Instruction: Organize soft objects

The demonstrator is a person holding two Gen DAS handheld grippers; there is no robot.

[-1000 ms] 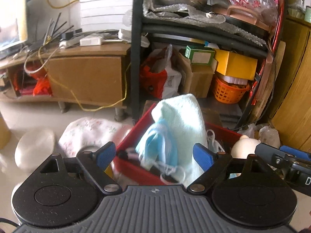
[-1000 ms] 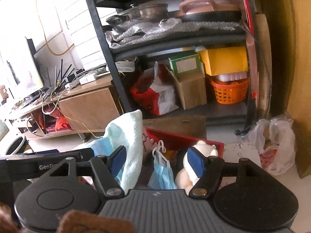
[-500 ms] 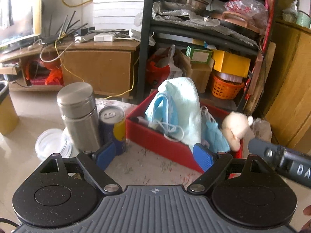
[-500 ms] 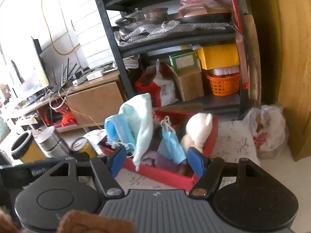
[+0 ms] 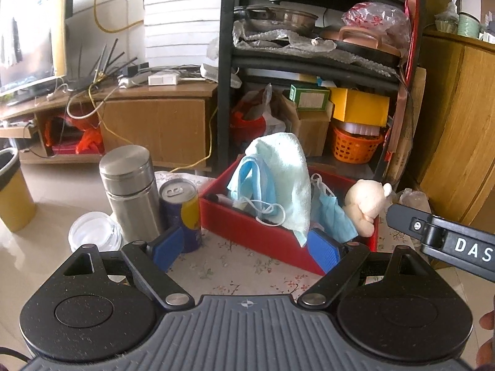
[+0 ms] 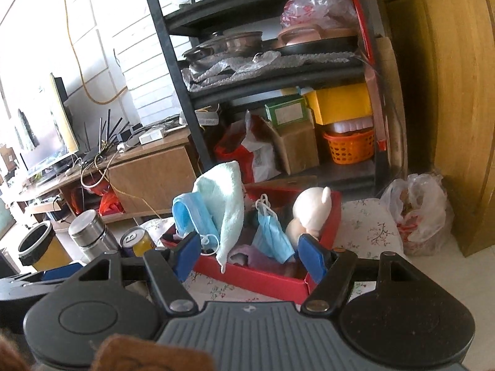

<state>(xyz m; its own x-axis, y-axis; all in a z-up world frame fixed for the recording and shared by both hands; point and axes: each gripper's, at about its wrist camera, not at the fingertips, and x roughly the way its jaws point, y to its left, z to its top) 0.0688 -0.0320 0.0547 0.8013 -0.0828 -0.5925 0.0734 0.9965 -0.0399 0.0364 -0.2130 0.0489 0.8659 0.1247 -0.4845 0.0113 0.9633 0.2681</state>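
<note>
Soft objects sit heaped in the red tray [image 5: 247, 232] on the floral tablecloth [image 5: 235, 266]: a pale terry towel [image 5: 278, 167] draped upright, long axis vertical, over a pleated blue face mask [image 5: 253, 182], a second mask [image 5: 331, 216] and a cream plush bear [image 5: 365, 204] toward 2 o'clock. Left gripper [image 5: 244, 247] stands wide apart and empty, the towel at its 12 o'clock. Right gripper [image 6: 247, 256], half apart and empty, looks nearer the bear; both hang short of the tray.

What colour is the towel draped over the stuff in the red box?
Pale mint green, the towel shows best in the left wrist view.
</note>
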